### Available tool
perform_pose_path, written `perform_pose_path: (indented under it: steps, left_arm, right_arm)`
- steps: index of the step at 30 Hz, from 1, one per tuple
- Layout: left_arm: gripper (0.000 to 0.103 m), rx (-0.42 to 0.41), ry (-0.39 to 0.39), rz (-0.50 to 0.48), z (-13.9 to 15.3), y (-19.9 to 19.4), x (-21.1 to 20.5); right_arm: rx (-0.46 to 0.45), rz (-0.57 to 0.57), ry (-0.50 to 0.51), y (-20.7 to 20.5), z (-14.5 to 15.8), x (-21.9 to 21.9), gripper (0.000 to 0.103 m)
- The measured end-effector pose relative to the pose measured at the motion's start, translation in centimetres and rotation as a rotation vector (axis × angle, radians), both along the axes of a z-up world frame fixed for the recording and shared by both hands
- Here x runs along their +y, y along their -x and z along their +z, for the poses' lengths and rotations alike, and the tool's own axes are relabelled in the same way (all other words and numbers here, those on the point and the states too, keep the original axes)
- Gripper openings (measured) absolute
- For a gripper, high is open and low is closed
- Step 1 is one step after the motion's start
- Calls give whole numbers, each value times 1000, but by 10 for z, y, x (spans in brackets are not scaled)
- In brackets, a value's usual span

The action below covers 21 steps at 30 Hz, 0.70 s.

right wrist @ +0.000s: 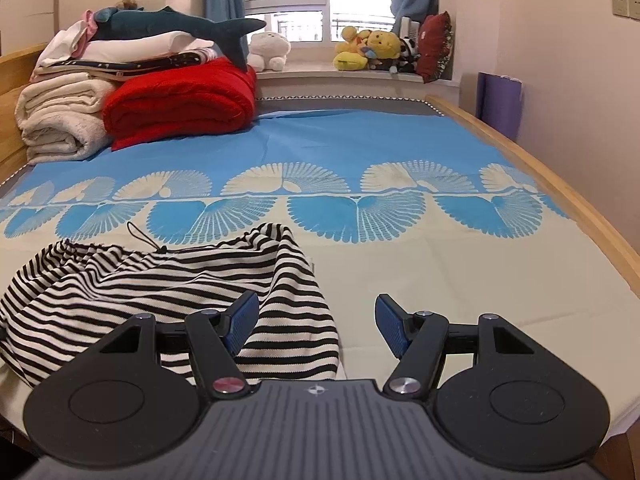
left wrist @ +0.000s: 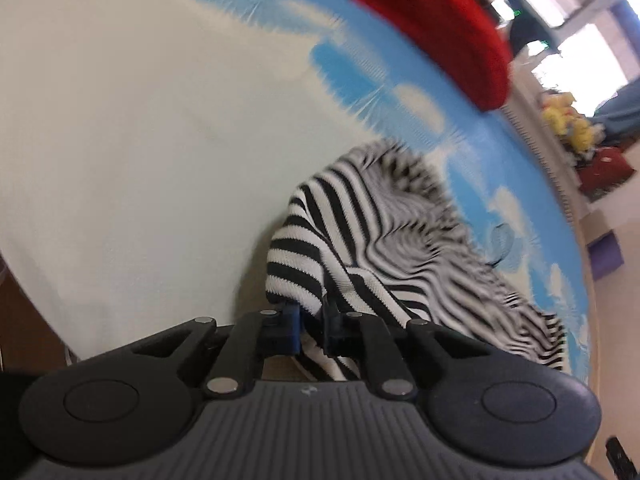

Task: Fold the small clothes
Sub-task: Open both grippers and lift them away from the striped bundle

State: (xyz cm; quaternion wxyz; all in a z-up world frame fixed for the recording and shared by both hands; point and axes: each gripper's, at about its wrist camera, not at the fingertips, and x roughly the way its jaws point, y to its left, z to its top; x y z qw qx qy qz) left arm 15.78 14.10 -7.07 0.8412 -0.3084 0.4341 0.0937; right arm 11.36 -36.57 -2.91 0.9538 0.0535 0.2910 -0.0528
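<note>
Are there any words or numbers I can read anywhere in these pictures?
None can be read.
The right tool body has only a small round cross mark, not a word.
The wall plates carry tiny marks, too small to read.
The striped garment shows no label.

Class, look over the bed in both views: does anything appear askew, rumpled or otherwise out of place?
Yes. The striped garment lies bunched and creased on the bedsheet, not flat, with a black cord trailing from it. The left gripper pinches one edge.
</note>
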Motion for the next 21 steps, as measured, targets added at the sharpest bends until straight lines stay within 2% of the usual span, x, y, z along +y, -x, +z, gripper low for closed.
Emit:
perform_pose_path:
  steps: [2,3,4,6,8,10,12,14,16,19,21]
  left_arm:
    - [5,-53,-39,-12,20,6,11]
    - [5,-69,-34,-15,27,8,19]
    - [5,-75,-33,-11,32,11,26]
    - [5,-77,-81,-6,40,18,37]
    - [5,-42,-144,-20,39,23,41]
    - [5,29,-189,-42,30,22,39]
    - [5,27,-250,-60,29,21,27]
    - [5,-40,-285,-90,40,20,11]
    - [5,-136,-320,-161,58,17,-17]
    - [5,-265,-353,-313,89,10,-79]
    - [5,-354,-331,-440,107,3,-130]
  right_arm:
    - [-7,-14,-20,-2,1,0,66]
    - [-10,-19,-28,-3,1,1,66]
    - [-11,-24,-37,-4,1,2,66]
    - [-8,-26,-49,-7,0,2,66]
    - [-2,-21,-53,-9,-2,4,66]
    - [4,-16,-51,-11,-3,4,66]
    - [11,-16,-52,-13,-4,3,66]
    - [15,-28,-64,-15,-4,-3,66]
    - [13,-47,-78,-15,-4,-10,66]
    - [11,-82,-108,-13,-5,-24,66]
    - [13,-112,-139,-11,-7,-35,66]
